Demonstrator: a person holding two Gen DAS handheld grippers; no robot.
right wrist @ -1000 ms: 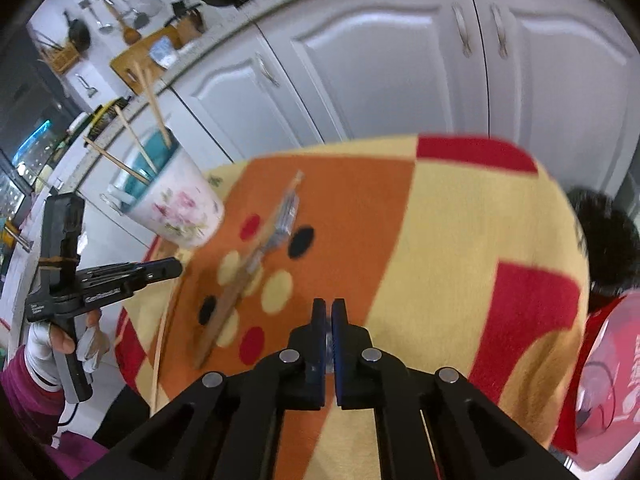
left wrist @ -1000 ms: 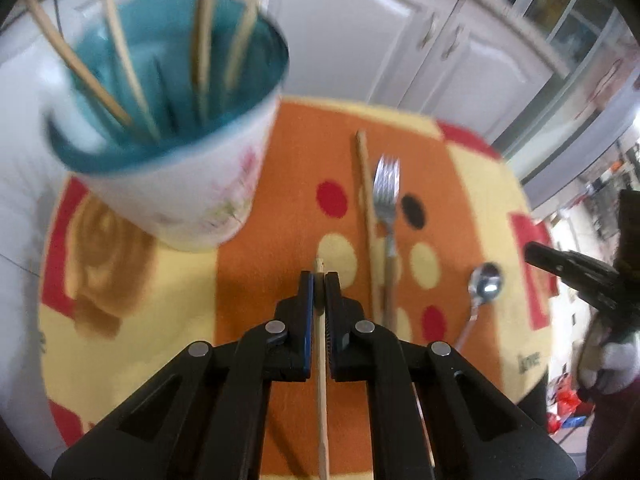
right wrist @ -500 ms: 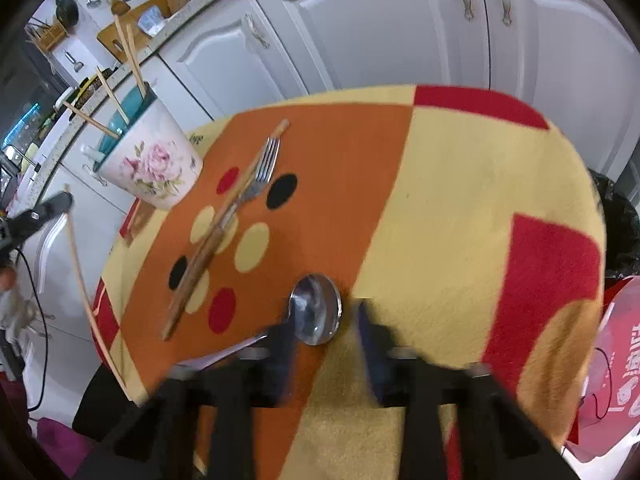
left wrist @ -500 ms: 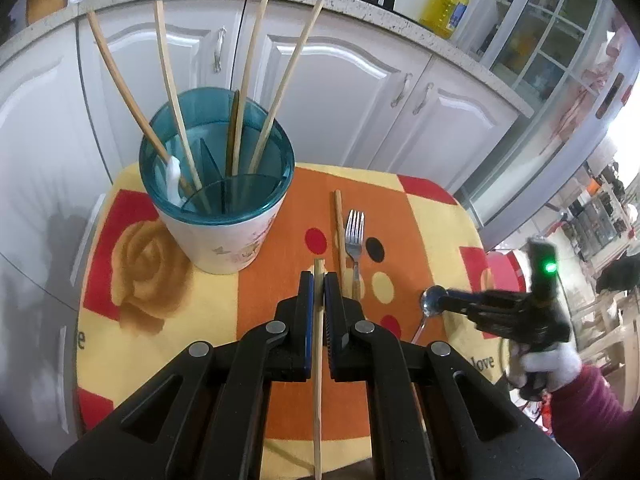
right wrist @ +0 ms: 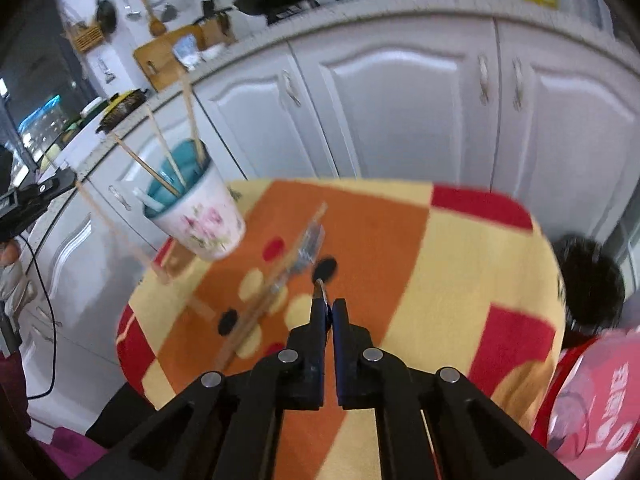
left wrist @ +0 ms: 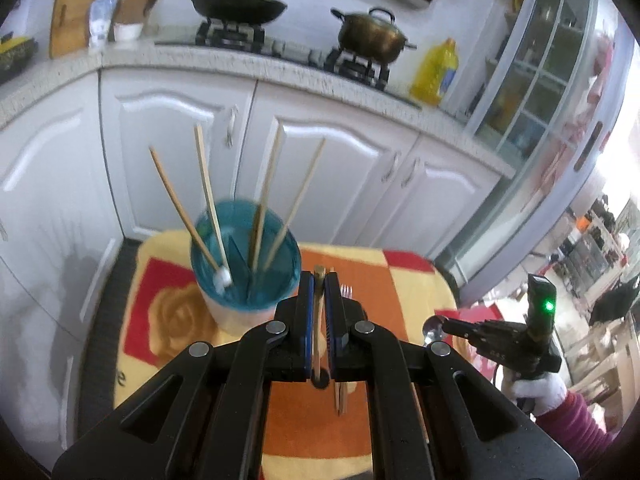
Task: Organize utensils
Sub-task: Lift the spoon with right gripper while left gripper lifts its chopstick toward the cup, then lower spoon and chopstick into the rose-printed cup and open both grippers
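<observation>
My left gripper (left wrist: 319, 280) is shut on a wooden chopstick (left wrist: 317, 320), held above the table just right of the floral cup (left wrist: 240, 316). The cup has a teal inside, and several chopsticks (left wrist: 208, 184) lean in it. My right gripper (right wrist: 328, 306) is shut on a metal spoon (right wrist: 320, 289), whose thin edge shows between the pads; its bowl (left wrist: 431, 326) sticks out at the gripper's tip (left wrist: 448, 325). A fork (right wrist: 306, 246) and another chopstick (right wrist: 256, 312) lie side by side on the cloth. At the far left, the left gripper (right wrist: 66, 180) holds its chopstick (right wrist: 116, 236) aslant.
The small table (right wrist: 460, 264) wears an orange, yellow and red cloth. White cabinet doors (left wrist: 328, 176) stand right behind it, under a counter with a wok (left wrist: 238, 2) and pot (left wrist: 370, 36). A gloved hand (left wrist: 536, 390) grips the right tool. Red fabric (right wrist: 592, 400) lies low right.
My left gripper has risen with its chopstick, so the cup sits lower and smaller. The right gripper has taken the spoon off the cloth and lifted it.
</observation>
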